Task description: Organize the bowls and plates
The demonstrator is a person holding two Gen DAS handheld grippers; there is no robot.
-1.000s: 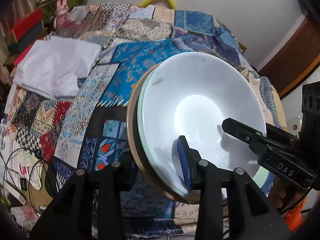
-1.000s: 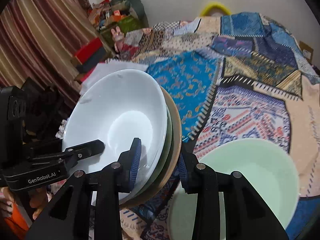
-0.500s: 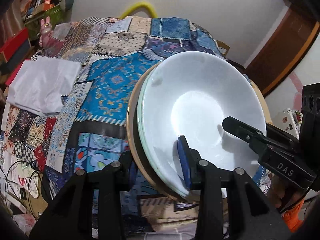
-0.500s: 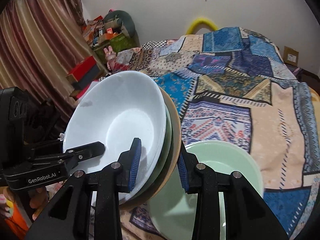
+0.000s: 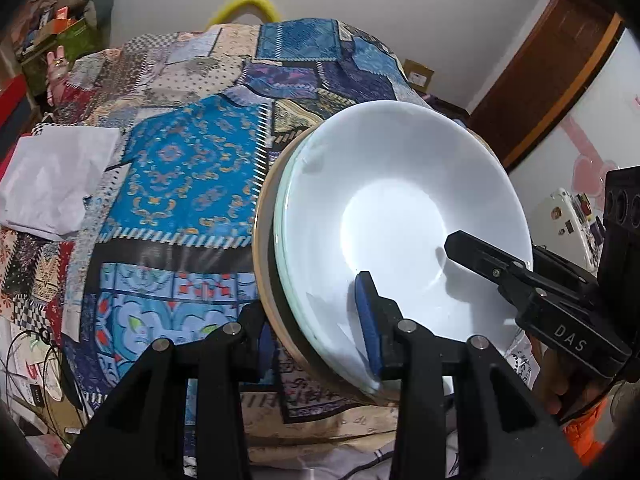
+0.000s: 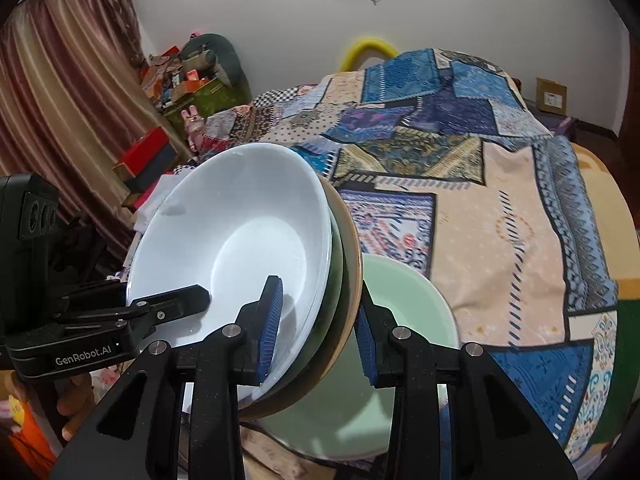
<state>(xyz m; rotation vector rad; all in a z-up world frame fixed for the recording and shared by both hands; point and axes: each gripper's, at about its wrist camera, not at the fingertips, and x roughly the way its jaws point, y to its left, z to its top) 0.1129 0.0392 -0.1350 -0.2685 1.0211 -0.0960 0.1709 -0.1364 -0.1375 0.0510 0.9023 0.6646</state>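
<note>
Between your two hands, a tilted stack, white ceramic bowl (image 5: 400,216) over green and tan plates, hangs above the patchwork bed (image 5: 180,168); left hand-held gripper (image 5: 316,328) and right hand-held gripper (image 6: 318,330) clamp opposite rims. Below the right one sits a pale green bowl (image 6: 404,340).

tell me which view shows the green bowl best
The right wrist view: the green bowl lies on the quilt behind the held stack, its rim and inside showing. The left wrist view shows none of it.
</note>
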